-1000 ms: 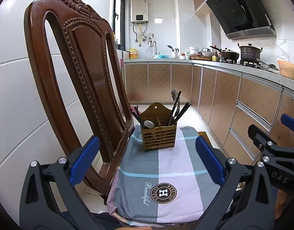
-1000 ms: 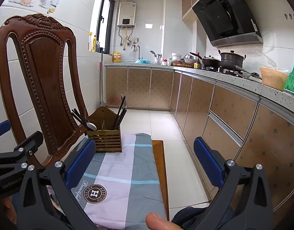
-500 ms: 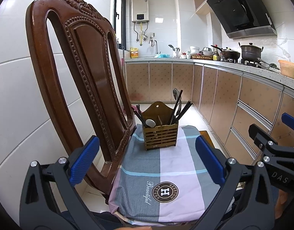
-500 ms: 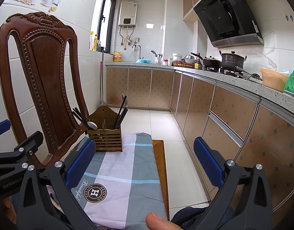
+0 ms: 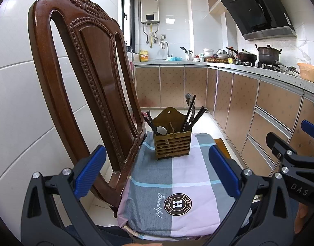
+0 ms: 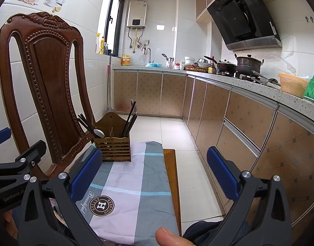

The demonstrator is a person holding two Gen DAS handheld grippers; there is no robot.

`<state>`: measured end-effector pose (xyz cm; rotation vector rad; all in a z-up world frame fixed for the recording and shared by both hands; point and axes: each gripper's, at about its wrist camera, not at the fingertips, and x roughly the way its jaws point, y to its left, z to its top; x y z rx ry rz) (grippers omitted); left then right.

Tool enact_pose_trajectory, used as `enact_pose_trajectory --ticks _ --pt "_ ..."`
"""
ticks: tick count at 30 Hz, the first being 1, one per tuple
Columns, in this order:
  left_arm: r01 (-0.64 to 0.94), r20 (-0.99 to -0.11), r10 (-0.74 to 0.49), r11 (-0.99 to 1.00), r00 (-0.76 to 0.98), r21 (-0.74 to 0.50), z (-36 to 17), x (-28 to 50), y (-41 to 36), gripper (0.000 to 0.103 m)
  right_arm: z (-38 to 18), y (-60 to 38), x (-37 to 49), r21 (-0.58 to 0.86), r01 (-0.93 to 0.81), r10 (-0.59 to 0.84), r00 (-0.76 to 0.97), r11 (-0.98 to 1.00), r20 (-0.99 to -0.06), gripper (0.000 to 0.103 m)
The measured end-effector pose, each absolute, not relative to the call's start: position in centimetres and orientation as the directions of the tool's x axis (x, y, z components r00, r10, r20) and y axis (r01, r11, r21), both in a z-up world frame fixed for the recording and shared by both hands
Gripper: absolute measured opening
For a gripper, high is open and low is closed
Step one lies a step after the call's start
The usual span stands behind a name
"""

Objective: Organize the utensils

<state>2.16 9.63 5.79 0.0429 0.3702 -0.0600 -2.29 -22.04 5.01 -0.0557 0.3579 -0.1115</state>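
A brown slatted wooden utensil holder [image 5: 173, 143] [image 6: 113, 144] stands at the far end of a cloth-covered chair seat [image 5: 177, 184] [image 6: 132, 180]. Black chopsticks [image 5: 192, 113] [image 6: 130, 115] and a dark spoon lean out of its right side. More black chopsticks and a white-bowled spoon [image 5: 161, 130] [image 6: 98, 133] stick out on the left. My left gripper [image 5: 157, 174] hovers open above the near part of the seat, nothing between its blue pads. My right gripper [image 6: 155, 174] is open too, over the seat's right edge and the floor.
The carved wooden chair back [image 5: 91, 78] [image 6: 44, 86] rises on the left against a tiled wall. Kitchen cabinets [image 6: 249, 127] and a countertop with pots [image 6: 249, 63] run along the right. Tiled floor [image 6: 177, 131] lies between. A thumb [image 6: 171, 235] shows at the bottom.
The left wrist view has shifted slightly, the holder sitting a little higher and to the right. Both grippers stay open; nothing on the seat moved.
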Motion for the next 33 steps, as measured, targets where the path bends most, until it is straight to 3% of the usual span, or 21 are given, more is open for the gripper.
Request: enact_pose_trajectory --ticks 33 --pt "0.094 -0.375 -0.073 0.995 0.924 0.037 5.7 2.0 9.3 0.099 4.6 -23.0 -2.4 -0.08 0.107 -0.129 0.927 0.991 -0.351 0.1"
